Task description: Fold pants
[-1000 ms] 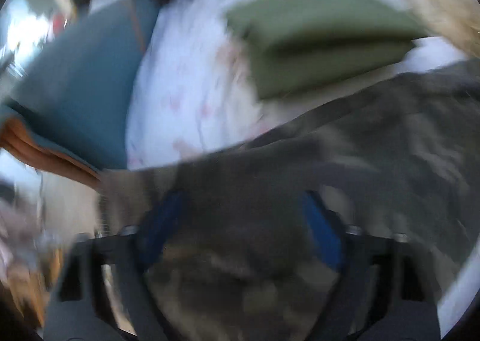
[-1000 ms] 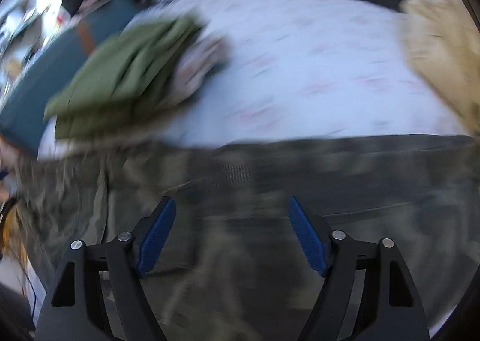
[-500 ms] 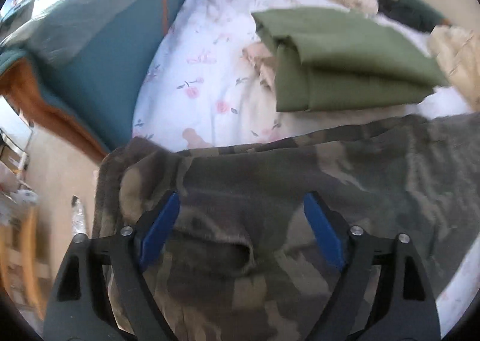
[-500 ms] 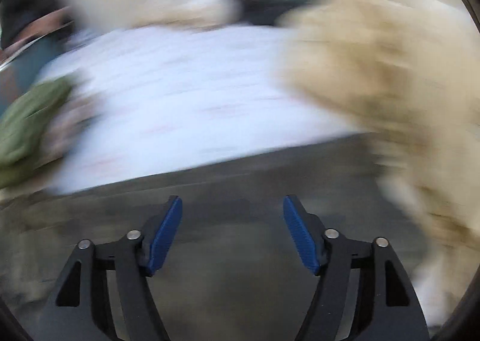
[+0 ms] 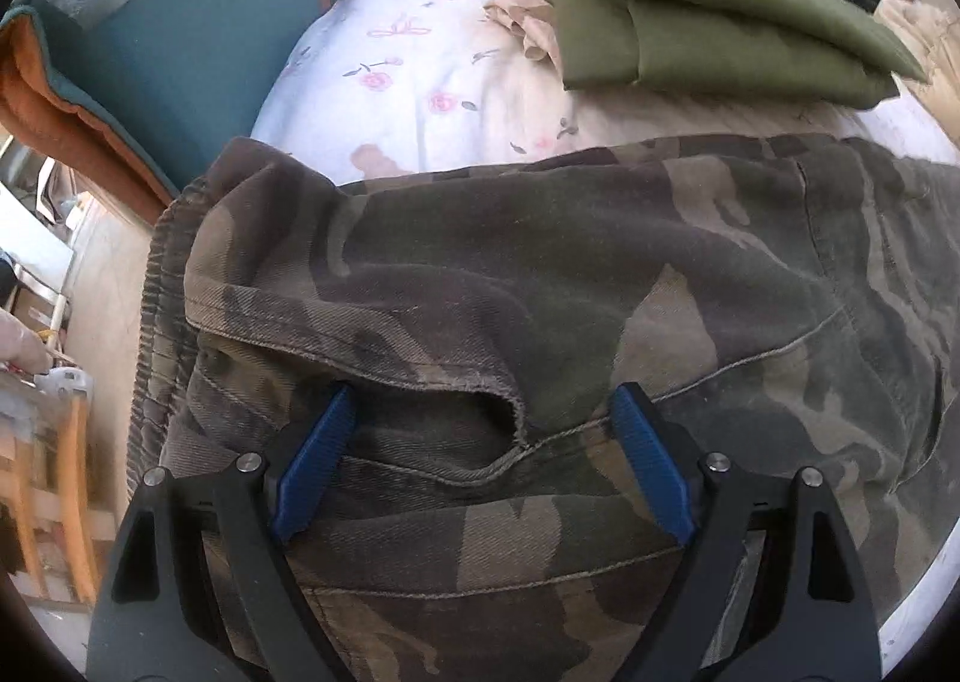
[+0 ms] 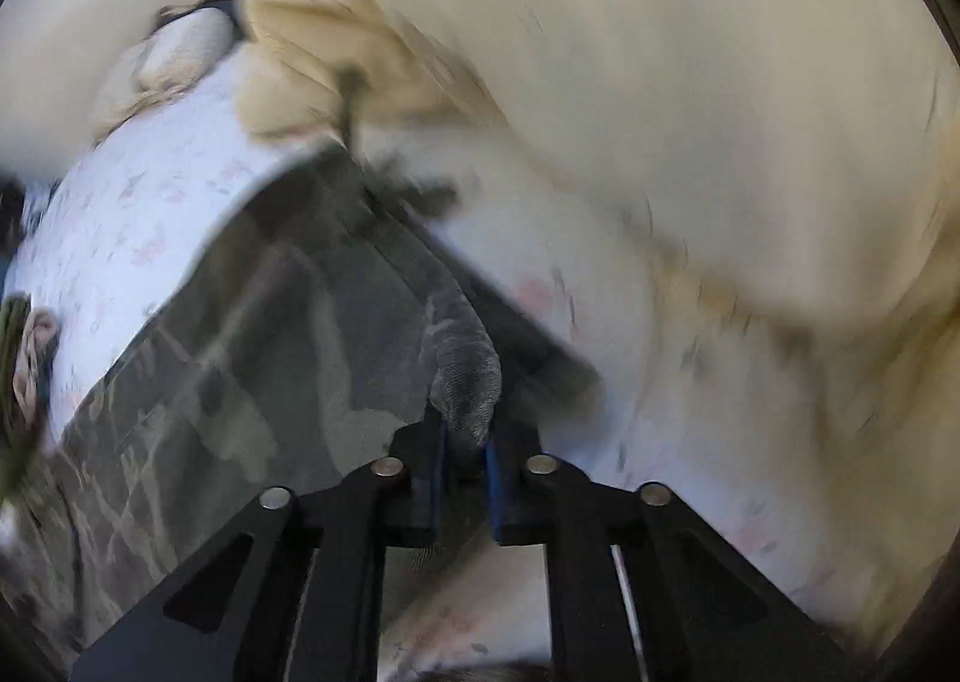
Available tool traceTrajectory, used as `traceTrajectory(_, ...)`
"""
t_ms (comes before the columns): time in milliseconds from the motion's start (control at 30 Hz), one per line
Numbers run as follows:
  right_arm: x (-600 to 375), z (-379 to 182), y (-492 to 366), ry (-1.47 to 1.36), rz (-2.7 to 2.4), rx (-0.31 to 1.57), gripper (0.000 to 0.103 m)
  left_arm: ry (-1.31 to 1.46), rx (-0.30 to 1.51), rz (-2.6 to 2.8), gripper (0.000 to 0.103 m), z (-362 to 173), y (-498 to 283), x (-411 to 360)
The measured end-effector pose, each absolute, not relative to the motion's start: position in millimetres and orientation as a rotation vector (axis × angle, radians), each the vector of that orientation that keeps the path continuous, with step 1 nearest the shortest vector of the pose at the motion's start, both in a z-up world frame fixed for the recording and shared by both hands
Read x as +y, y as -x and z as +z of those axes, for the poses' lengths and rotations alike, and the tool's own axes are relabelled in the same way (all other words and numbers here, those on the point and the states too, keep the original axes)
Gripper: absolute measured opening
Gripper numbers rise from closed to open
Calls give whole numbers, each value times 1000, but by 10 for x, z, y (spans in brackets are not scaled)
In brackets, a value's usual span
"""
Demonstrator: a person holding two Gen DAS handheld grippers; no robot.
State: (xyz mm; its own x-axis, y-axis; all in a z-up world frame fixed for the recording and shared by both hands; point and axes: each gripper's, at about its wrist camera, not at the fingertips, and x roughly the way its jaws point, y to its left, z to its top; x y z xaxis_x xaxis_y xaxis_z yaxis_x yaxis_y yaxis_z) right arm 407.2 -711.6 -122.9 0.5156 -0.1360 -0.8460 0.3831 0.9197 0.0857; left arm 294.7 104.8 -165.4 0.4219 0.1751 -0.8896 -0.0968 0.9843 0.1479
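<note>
We are gathering the camouflage pants (image 5: 540,286) spread on the bed (image 5: 420,82) across the frame's lower half. The right hand-held gripper (image 6: 467,478) is closing on a cuff—the left hand-held gripper (image 5: 480,466) is gaping over the waistband, needing to pinch it next.

Left hand-held gripper (image 5: 480,466) gaping; right hand-held gripper (image 6: 465,466) closing, pinching

Camouflage pants (image 5: 540,286) lie spread on a floral bed, the waistband and an open pocket between the wide left jaws; a fold of leg fabric sits pinched in the closing right jaws.
</note>
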Motion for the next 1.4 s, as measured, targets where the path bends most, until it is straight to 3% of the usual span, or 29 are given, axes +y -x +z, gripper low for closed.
traceTrajectory(100, -7279, -1123, -4013, -279, -376, 967, 8, -91, 1124, 178, 86, -1685, -2935, 1026)
traceTrajectory(200, -7317, -1668, -4128, -221, -420, 1190, 10, -101, 1131, 178, 86, -1724, -2984, 1024)
traceTrajectory(267, -7283, -1845, -4160, -202, -427, 1229, 13, -86, 1145, 171, 86, -1688, -2976, 1041)
traceTrajectory(300, -7237, -1832, -4169, -165, -448, 1224, 19, -66, 1153, 162, 86, -1660, -3005, 1075)
traceTrajectory(367, -7093, -1760, -4211, -50, -536, 1229, 45, -24, 1159, 155, 86, -1549, -2981, 1145)
traceTrajectory(400, -7014, -1713, -4227, 32, -591, 1220, 66, 19, 1149, 144, 86, -1428, -2914, 1198)
traceTrajectory(433, -6924, -1623, -4217, 103, -620, 1185, 69, 37, 1142, 140, 86, -1354, -2867, 1238)
traceTrajectory(633, -6259, -1034, -4008, -54, -359, 999, 68, 136, 1049, 198, 86, -773, -2487, 1723)
traceTrajectory(767, -5525, -964, -3795, -144, -173, 977, 68, 281, 1013, 335, 90, -676, -2233, 2314)
traceTrajectory(933, -4549, -1018, -3415, -234, 45, 999, 68, 608, 991, 505, 90, -933, -1854, 2910)
traceTrajectory(1133, -3863, -1177, -2815, -295, 191, 1029, 71, 867, 971, 442, 90, -1605, -1648, 2669)
traceTrajectory(1267, -3899, -1421, -2679, -364, 177, 1094, 71, 924, 938, 411, 89, -1876, -1753, 2533)
traceTrajectory(1300, -3926, -1458, -2658, -377, 170, 1100, 71, 958, 919, 412, 87, -1946, -1790, 2536)
traceTrajectory(1367, -4002, -1549, -2620, -367, 129, 1105, 71, 966, 878, 378, 70, -1945, -1854, 2533)
traceTrajectory(1400, -4026, -1574, -2599, -360, 116, 1104, 71, 924, 877, 353, 46, -1898, -1903, 2503)
